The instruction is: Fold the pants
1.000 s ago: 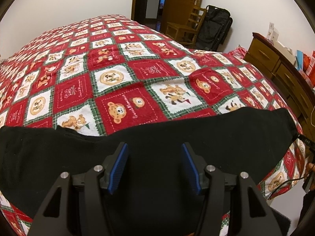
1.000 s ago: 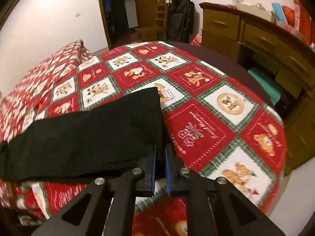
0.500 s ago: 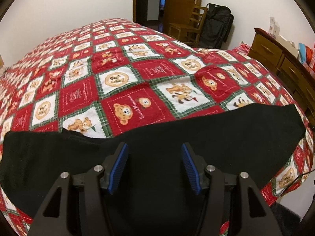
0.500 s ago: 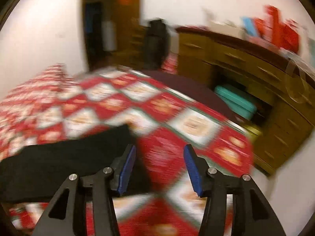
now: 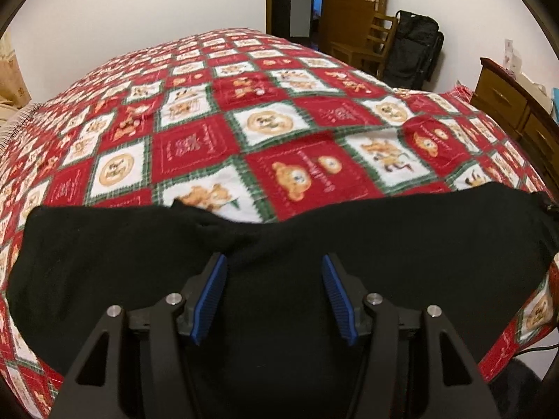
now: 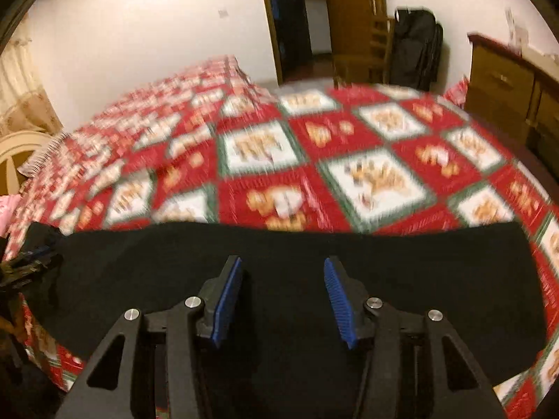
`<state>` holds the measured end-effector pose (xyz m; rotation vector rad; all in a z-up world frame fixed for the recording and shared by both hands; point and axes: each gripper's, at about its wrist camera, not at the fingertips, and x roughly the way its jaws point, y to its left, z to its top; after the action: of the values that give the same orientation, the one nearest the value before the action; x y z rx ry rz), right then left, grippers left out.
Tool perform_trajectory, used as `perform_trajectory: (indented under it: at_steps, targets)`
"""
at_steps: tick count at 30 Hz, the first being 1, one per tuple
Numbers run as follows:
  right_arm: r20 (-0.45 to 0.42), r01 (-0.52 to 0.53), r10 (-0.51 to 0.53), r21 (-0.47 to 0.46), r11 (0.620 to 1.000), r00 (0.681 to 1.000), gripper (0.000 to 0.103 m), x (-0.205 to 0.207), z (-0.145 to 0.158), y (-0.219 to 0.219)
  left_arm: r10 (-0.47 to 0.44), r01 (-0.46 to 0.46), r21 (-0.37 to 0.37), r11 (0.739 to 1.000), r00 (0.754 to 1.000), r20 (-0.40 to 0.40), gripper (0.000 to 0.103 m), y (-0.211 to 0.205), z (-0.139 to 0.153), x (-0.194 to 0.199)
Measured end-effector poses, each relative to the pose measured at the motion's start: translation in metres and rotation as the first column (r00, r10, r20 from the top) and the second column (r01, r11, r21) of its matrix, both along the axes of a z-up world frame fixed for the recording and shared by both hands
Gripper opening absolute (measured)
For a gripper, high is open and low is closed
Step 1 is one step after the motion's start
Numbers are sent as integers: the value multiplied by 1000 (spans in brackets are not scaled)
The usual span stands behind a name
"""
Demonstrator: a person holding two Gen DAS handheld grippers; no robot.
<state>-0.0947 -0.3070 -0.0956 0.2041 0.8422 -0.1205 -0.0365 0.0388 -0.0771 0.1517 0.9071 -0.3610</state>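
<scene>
Two hand-held grippers are seen over the black pants (image 5: 279,331). The left hand-held gripper (image 5: 274,296) is held with its jaws wide apart, and nothing is gripped between the blue pads. The right hand-held gripper (image 6: 283,296) is also spread open and holds nothing. The pants are laid flat across the near edge of the bed (image 5: 216,146), on the red checked bedcover. Farther away, a wooden chair (image 5: 367,47) and a dresser (image 5: 506,104) are seen at the right.
</scene>
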Motion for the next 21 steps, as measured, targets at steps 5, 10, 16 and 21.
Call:
perform_trajectory:
  at_steps: [5, 10, 16, 21]
  targets:
    - [5, 57, -57, 31, 998, 998, 51, -2, 6, -7, -31, 30, -51, 998, 999, -15, 60, 9, 1, 2]
    - [75, 89, -91, 23, 996, 993, 51, -19, 24, -8, 73, -64, -91, 994, 993, 96, 68, 71, 35, 6]
    - [82, 96, -97, 19, 995, 992, 51, -17, 29, -5, 352, -353, -12, 935, 928, 123, 74, 158, 30, 28]
    - [123, -75, 66, 66, 995, 990, 51, 1, 44, 33, 451, -451, -10, 892, 892, 38, 74, 184, 6, 48]
